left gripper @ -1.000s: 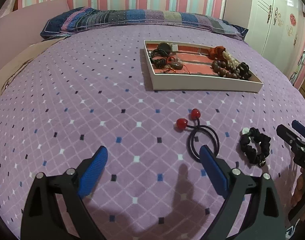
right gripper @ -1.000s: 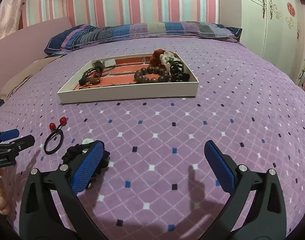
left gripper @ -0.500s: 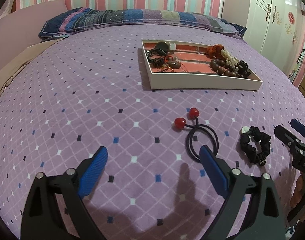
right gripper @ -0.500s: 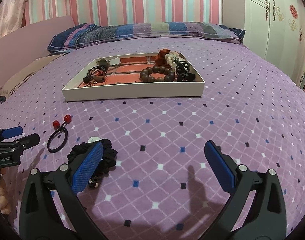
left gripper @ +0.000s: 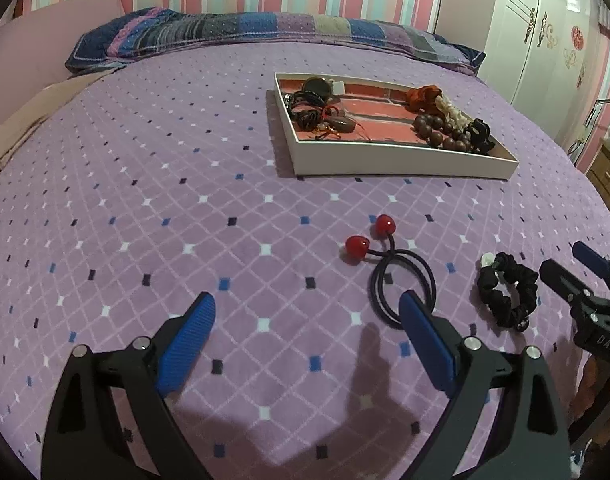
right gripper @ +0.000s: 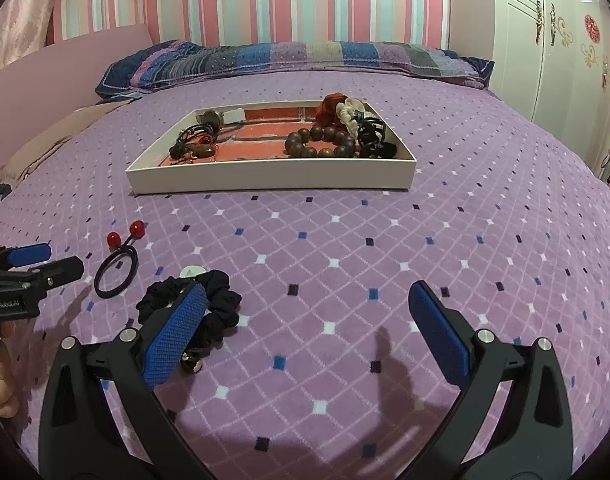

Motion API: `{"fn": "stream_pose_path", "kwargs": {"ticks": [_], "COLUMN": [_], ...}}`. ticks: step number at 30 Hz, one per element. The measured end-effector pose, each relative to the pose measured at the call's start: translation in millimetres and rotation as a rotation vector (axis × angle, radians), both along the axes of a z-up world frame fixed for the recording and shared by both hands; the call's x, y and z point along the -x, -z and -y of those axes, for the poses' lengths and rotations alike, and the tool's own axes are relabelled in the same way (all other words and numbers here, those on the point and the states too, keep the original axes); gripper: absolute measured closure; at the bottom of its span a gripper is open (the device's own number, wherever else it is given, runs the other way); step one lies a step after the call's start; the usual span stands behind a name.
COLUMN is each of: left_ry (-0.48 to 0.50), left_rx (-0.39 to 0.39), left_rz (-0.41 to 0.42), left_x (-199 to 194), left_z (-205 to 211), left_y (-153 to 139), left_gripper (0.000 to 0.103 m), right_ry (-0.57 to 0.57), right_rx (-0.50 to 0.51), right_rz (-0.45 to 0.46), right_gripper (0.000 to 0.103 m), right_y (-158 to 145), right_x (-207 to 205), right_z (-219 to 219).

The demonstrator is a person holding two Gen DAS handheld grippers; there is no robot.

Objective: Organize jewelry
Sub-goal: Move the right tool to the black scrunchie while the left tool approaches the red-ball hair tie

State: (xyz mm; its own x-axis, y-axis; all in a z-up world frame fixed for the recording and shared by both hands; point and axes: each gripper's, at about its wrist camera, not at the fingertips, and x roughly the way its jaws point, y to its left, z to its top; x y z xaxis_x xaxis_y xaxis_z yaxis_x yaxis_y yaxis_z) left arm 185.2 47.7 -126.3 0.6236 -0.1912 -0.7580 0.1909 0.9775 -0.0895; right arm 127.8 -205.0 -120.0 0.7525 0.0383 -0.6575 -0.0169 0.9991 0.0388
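Both claws spread wide, gripping nothing. Left gripper (left gripper: 307, 322) hovers low over purple bedspread (left gripper: 145, 208), black hair tie with red beads (left gripper: 401, 280) at its right fingertip. Right gripper (right gripper: 307, 308) beside black scrunchie (right gripper: 217, 300). White jewelry tray (right gripper: 265, 178) farther up bed, well apart.

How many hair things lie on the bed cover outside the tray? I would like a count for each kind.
Hair tie with two red beads: 1
Black scrunchie: 1
Total outside the tray: 2
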Motion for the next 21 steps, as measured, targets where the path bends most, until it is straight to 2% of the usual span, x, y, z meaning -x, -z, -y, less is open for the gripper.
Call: {"fn": "stream_pose_path", "kwargs": {"ticks": [21], "left_ry": [0.077], "left_rx": [-0.025], "left_rz": [0.012], "left_x": [-6.5], "left_z": [14.0], "left_y": [4.6], "left_gripper": [0.012], "right_ry": [0.010], "right_rx": [0.018], "right_rz": [-0.029], "right_gripper": [0.005], "right_y": [8.3], "right_x": [-3.5], "right_z": [-7.5]}}
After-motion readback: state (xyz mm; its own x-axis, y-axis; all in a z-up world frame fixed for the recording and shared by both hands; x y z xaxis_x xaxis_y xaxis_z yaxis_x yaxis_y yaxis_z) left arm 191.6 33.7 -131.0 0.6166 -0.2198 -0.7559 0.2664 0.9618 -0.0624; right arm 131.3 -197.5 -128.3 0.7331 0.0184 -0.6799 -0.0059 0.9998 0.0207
